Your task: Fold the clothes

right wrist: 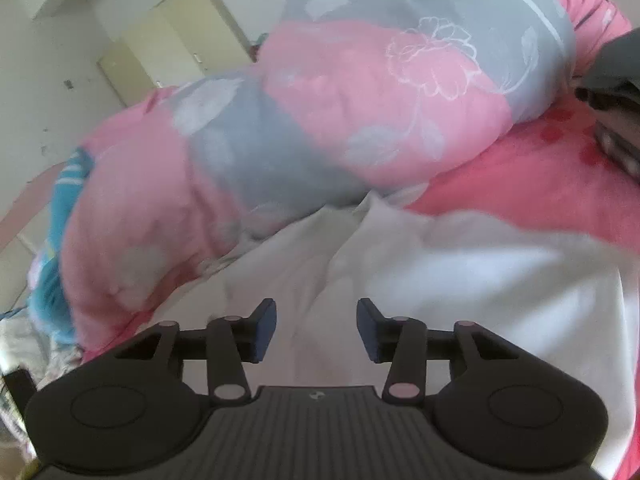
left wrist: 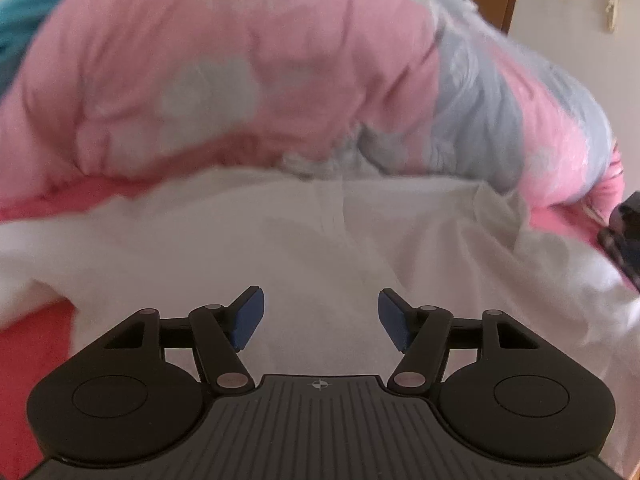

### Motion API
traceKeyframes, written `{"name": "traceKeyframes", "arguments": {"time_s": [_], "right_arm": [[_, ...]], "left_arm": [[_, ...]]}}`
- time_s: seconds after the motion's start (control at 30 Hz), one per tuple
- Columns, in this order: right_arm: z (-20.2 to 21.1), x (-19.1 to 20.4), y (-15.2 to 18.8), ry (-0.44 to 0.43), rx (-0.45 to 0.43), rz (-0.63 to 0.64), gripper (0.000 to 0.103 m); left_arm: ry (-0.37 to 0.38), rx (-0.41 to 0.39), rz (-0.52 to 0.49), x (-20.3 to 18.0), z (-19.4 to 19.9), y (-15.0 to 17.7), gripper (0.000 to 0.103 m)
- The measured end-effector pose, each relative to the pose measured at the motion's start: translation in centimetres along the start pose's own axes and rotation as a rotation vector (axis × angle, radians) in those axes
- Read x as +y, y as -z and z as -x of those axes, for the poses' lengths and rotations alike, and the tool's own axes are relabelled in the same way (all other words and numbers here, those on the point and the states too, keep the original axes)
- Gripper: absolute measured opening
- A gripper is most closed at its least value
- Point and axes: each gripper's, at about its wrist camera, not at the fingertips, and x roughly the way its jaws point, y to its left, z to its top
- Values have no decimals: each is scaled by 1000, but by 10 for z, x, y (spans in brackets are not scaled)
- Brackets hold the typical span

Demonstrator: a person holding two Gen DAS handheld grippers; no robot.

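A white garment (left wrist: 320, 248) lies spread on a red-pink bed sheet (left wrist: 36, 344). It also shows in the right wrist view (right wrist: 460, 280), with creases near its far edge. My left gripper (left wrist: 320, 316) is open and empty, just above the garment's middle. My right gripper (right wrist: 316, 328) is open and empty, over the garment's left part. The other gripper shows as a dark shape at the right edge of the left wrist view (left wrist: 624, 236).
A bulky pink and grey floral quilt (left wrist: 240, 80) is piled along the far edge of the garment, also in the right wrist view (right wrist: 340, 120). A dark object (right wrist: 616, 92) lies on the sheet (right wrist: 540, 184) at right. A beige wardrobe (right wrist: 176, 40) stands behind.
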Motion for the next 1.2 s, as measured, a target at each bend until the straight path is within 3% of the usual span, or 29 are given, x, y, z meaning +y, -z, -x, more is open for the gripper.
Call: {"name": "traceKeyframes", "arguments": {"time_s": [0.13, 0.37, 0.43, 0.53, 0.8, 0.93, 1.03, 1.1, 1.13, 1.2], "right_arm": [[-43, -16, -37, 71, 1, 51, 59], [-86, -76, -79, 328, 64, 95, 60], [-76, -99, -82, 364, 88, 39, 61], [-45, -120, -72, 346, 91, -22, 61], [45, -147, -7, 375, 40, -174, 65], [69, -164, 15, 296, -8, -299, 65], [68, -177, 18, 224, -23, -389, 61], [62, -179, 17, 170, -36, -405, 60], [58, -179, 15, 152, -40, -403, 52], [47, -178, 13, 148, -36, -387, 19]], "left_arm": [[5, 27, 11, 1, -11, 11, 63], [10, 17, 4, 2, -14, 15, 66], [6, 14, -13, -1, -14, 16, 69], [-2, 14, -42, -6, -16, 17, 73], [-16, 27, -87, -12, -20, 19, 81], [-29, 34, -117, -16, -23, 21, 86], [-20, 44, -137, -18, -26, 22, 99], [-19, 51, -151, -20, -28, 23, 102], [-22, 52, -157, -21, -28, 23, 102], [-23, 53, -161, -21, -28, 23, 102]]}}
